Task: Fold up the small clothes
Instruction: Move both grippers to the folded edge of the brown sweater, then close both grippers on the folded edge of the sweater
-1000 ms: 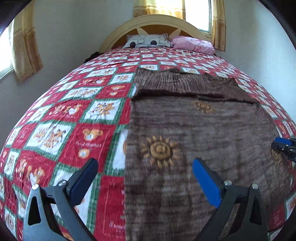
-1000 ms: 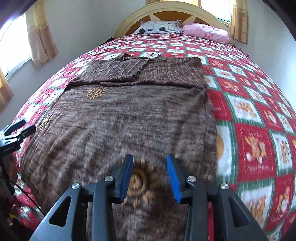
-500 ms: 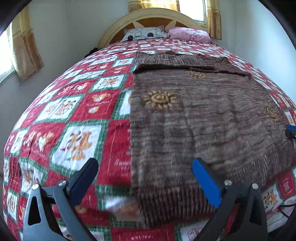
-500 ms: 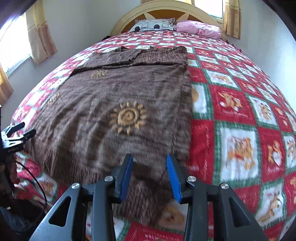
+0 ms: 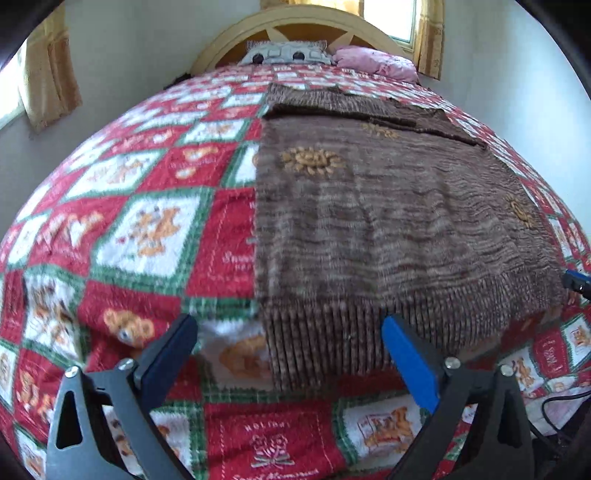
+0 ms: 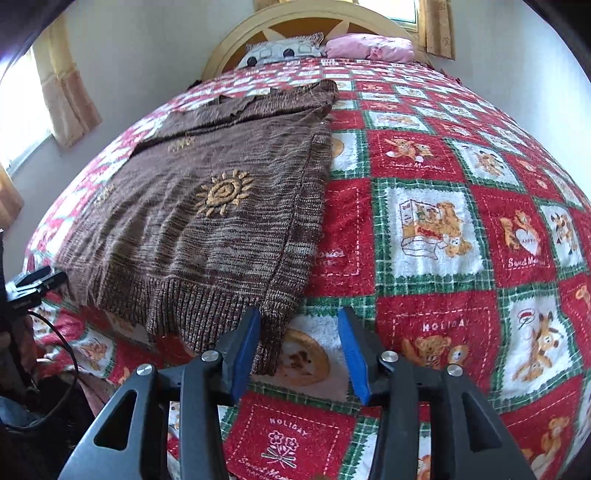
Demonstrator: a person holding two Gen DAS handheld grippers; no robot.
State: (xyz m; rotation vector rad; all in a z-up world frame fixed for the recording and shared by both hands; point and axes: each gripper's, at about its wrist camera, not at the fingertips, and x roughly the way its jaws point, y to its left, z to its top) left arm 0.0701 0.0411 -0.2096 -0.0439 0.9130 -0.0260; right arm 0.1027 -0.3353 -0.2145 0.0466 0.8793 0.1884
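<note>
Left wrist view: a second ago the left gripper (image 5: pixel 288 354) hung over the middle of the sweater (image 5: pixel 388 221), with a sun pattern just ahead of its fingers. Now it has drawn back to the near edge, so the ribbed hem and the sweater's left bottom corner sit between its fingers. The brown knit sweater lies flat on the red, green and white teddy-bear blanket (image 5: pixel 147 229), with orange suns stitched on it and its top part folded over near the pillows (image 5: pixel 288 55). The jaws stand wide apart, released, with nothing clamped; the gripper tilts down at the bed. The tip of the other gripper shows at the far right edge.

Right wrist view: the right gripper (image 6: pixel 299 343) has likewise pulled back from over the sweater's (image 6: pixel 207 221) middle to its near right corner. Its jaws have just been opening a little; they are part open and grasp nothing. The hem's corner lies just beside the left finger (image 6: pixel 243 350), and bare blanket (image 6: pixel 443 229) shows through the gap. The sweater stretches away toward the headboard (image 6: pixel 314 22), with its right edge running straight up the bed. This gripper also points down at the bed.
</note>
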